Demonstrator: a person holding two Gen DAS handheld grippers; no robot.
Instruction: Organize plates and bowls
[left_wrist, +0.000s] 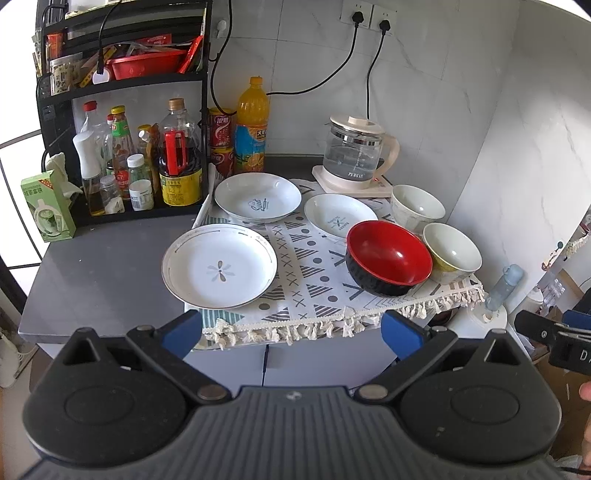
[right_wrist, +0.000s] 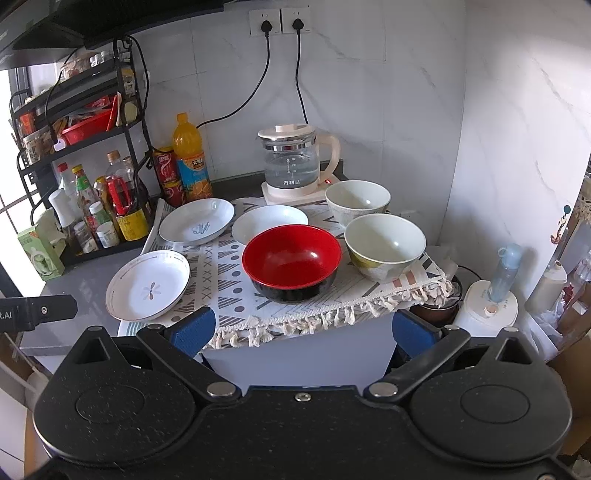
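Both grippers hang short of the desk's front edge, nothing in either. Left gripper (left_wrist: 291, 332): jaws spread fully wide, empty, blue pads either side of the cloth fringe. Right gripper (right_wrist: 303, 328): same, jaws at full spread, empty. Each gripper's tip pokes into the other's view at the side edge.

All six dishes sit on a patterned cloth (left_wrist: 306, 266) with a tasselled front hem, laid over the right part of the grey desk (left_wrist: 103, 269).

Plates on the cloth's left half:
- flower plate (left_wrist: 219, 266), front-left, overhanging the cloth's left edge toward bare desk
- back plate (left_wrist: 258, 197) with blue drawing, at the back-left of the cloth
- small plate (left_wrist: 338, 218), mid-back, its front-right rim hidden behind the red bowl

Bowls on the right half:
- red bowl (left_wrist: 389, 256), black outside, upright, nearest the front edge
- yellow-sided bowl (left_wrist: 452, 253), white inside, just beside the red bowl to the right, near the cloth's right edge; touching or not, cannot tell
- white bowl (left_wrist: 417, 206), back-right, behind the yellow-sided one

All bowls upright and empty, none stacked.

Back edge: glass kettle (left_wrist: 354, 153) on its base, plugged in, some water inside. Orange juice bottle (left_wrist: 252, 122) and red cans (left_wrist: 221, 138) left of it. Black rack (left_wrist: 125, 110) of sauce bottles at the back-left corner, green box (left_wrist: 48, 205) beside it.
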